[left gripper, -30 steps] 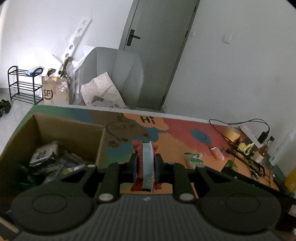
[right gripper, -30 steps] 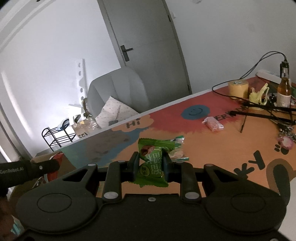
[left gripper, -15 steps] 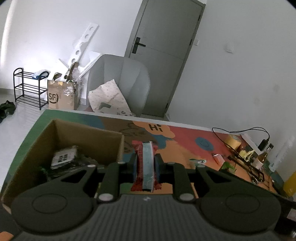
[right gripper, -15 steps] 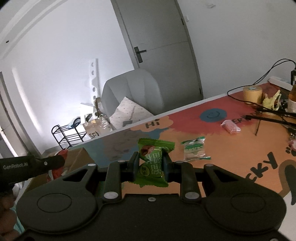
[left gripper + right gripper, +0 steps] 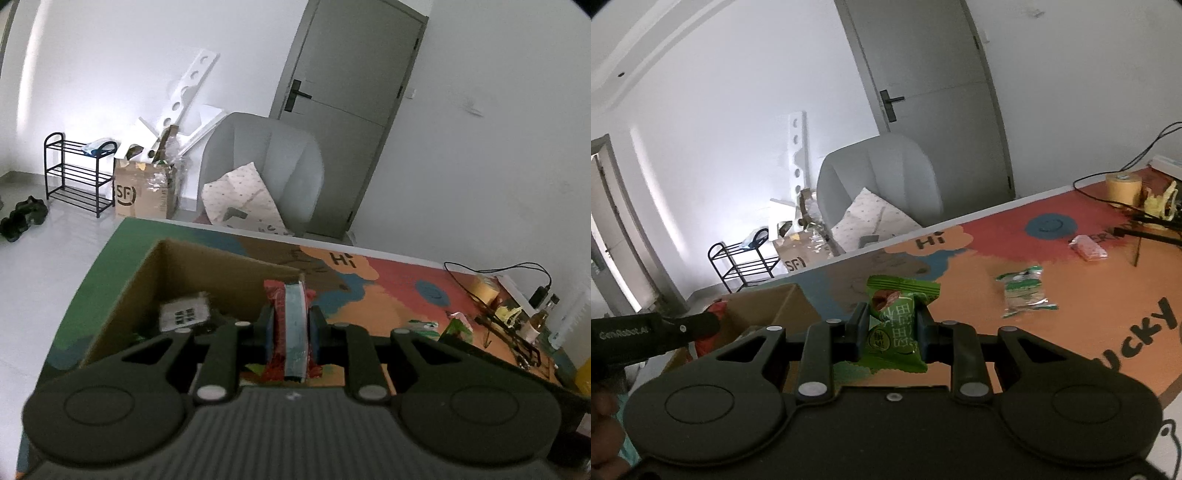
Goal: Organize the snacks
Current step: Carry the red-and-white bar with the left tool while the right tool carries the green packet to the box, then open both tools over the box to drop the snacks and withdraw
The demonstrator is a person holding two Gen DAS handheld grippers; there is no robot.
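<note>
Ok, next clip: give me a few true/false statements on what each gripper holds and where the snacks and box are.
1. The left gripper clamps a red and blue snack packet. True.
2. The right gripper is empty. False: it grips a green snack packet.
3. The cardboard box already holds packets. True.
4. No snacks remain on the table mat. False: a green-white packet and a pink packet lie there.

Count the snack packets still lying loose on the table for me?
2 clearly: a green-and-white packet mid-table and a pink packet beyond it, toward the cables. Two more are pinched in tongs, and others sit in the cardboard box; clutter at the far end could hide more.
</note>
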